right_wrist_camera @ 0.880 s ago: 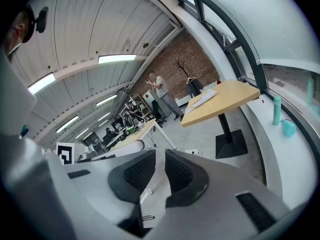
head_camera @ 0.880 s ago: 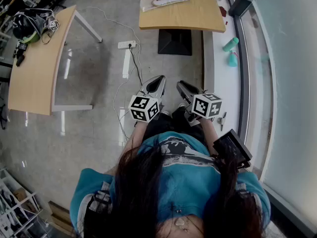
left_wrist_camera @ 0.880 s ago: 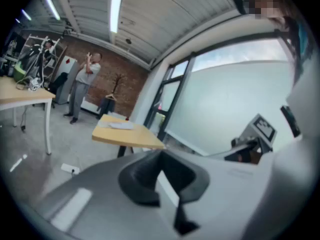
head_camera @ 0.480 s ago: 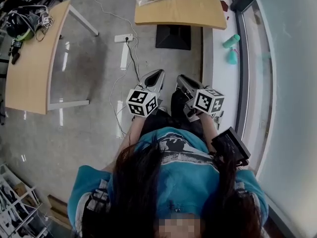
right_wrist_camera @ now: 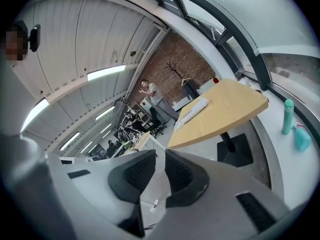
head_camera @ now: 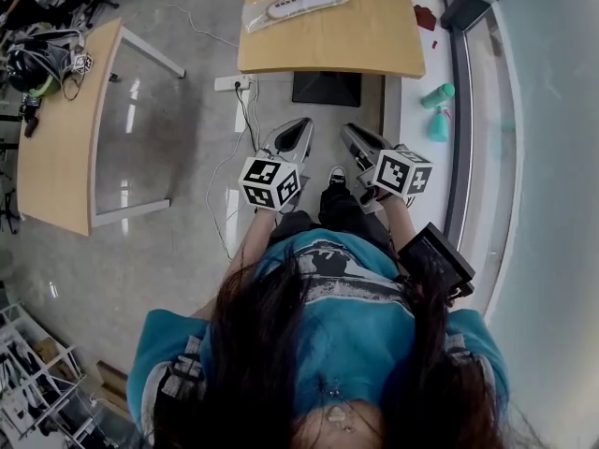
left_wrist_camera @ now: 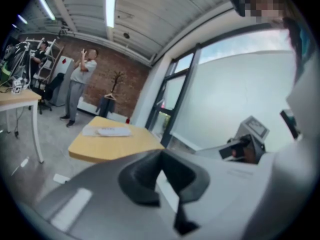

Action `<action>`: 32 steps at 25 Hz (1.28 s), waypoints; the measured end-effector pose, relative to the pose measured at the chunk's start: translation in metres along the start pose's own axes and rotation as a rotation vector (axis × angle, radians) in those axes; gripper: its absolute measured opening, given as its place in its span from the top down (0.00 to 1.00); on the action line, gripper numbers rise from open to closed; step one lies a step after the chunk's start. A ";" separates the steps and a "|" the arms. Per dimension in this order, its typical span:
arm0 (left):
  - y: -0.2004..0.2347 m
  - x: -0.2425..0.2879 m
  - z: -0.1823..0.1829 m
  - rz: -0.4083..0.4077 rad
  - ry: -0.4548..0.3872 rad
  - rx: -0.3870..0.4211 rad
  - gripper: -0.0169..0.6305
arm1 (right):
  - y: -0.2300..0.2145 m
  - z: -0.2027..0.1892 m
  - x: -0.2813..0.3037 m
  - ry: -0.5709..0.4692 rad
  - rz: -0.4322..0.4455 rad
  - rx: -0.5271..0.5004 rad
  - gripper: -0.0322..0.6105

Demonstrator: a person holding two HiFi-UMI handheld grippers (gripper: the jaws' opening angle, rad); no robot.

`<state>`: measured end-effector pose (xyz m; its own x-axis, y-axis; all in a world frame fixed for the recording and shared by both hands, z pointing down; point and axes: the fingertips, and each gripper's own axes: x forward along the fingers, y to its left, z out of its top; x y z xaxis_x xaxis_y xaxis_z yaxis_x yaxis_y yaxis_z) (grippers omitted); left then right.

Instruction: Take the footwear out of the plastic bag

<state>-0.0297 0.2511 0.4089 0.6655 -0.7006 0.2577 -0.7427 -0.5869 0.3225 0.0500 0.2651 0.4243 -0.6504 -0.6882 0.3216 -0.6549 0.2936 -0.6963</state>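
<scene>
The footwear point(head_camera: 301, 0), a pale piece, is lying inside the clear plastic bag point(head_camera: 271, 12) at the far left corner of the wooden table point(head_camera: 356, 40), well apart from both grippers. In the left gripper view the plastic bag point(left_wrist_camera: 107, 131) is showing on the tabletop beyond the fingers point(left_wrist_camera: 145, 176).

The left gripper point(head_camera: 296, 127) and the right gripper point(head_camera: 352, 133) are hovering side by side near the person's body, over the floor point(head_camera: 178, 213), both pointing toward the far table. The left fingers are pressing together with nothing between them. The right fingers point(right_wrist_camera: 137, 176) are standing slightly apart, and the gap between them is holding nothing.

A power strip point(head_camera: 232, 83) is lying on the floor left of the table's black base point(head_camera: 326, 88). A second table point(head_camera: 56, 157) is standing at the left. A teal bottle point(head_camera: 437, 94) is sitting on the sill at the right.
</scene>
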 end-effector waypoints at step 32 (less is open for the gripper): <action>0.106 0.155 0.053 0.088 0.051 -0.045 0.97 | -0.110 0.136 0.121 0.044 0.042 0.096 0.84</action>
<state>-0.0091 0.0585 0.4348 0.6015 -0.7265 0.3324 -0.7952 -0.5042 0.3368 0.0956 0.0591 0.4525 -0.6945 -0.6458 0.3171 -0.5881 0.2557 -0.7673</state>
